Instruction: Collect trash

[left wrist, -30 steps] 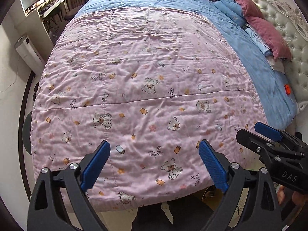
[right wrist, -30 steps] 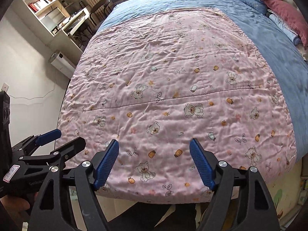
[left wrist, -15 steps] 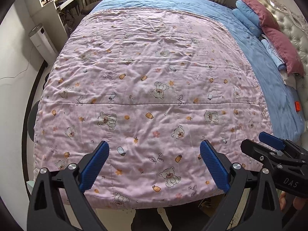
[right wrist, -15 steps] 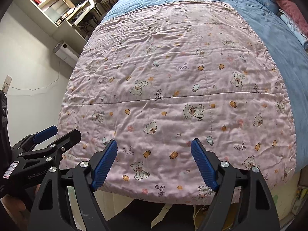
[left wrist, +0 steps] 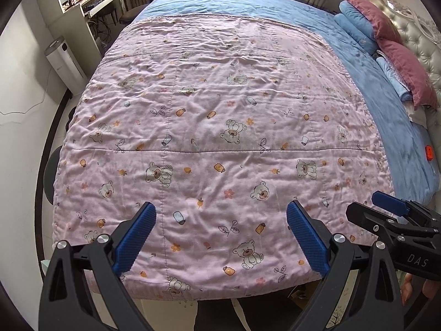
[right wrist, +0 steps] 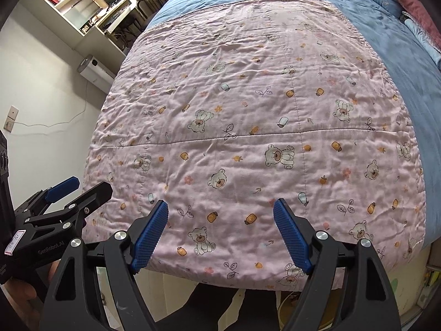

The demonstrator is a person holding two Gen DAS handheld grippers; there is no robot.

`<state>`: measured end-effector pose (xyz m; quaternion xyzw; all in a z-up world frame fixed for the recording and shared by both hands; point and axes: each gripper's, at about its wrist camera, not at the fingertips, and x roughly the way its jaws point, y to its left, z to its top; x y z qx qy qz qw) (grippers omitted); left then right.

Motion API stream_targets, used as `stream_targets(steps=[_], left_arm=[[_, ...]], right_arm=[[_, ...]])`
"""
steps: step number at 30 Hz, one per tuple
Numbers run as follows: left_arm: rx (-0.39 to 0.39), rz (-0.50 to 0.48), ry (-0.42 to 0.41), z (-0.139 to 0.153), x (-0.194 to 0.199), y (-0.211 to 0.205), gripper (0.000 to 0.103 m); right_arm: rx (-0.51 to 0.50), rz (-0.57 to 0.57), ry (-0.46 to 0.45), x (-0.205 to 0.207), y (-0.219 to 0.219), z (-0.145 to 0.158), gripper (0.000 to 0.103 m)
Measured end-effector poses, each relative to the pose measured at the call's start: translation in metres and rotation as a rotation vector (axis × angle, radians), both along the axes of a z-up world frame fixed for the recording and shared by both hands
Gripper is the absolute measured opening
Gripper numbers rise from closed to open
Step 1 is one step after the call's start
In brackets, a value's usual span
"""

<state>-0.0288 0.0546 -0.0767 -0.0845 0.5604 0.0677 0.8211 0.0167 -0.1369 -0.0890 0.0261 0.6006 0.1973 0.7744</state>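
Both the left gripper [left wrist: 220,234] and the right gripper [right wrist: 220,231] hang wide open and empty over the near edge of the quilt [left wrist: 220,138], where no trash shows, so neither is nearer to any piece.

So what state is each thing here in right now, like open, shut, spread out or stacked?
Left gripper: open, holding nothing.
Right gripper: open, holding nothing.
Pink quilt: spread flat over the bed, wrinkled.
Pillows: stacked at the headboard.
Orange object: lying on the blue sheet.
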Motion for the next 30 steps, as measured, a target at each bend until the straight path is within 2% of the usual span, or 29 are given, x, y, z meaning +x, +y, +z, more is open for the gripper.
stream_targets(steps=[14, 30], left_arm=[[-0.011, 0.004, -0.017, 0.007, -0.003, 0.004, 0.095], [-0.015, 0.014, -0.012, 0.002, -0.002, 0.012, 0.095]], right_arm=[[0.023, -0.016, -0.017, 0.001, 0.000, 0.008, 0.076], [0.032, -0.028, 0.012, -0.001, 0.001, 0.003, 0.076]])
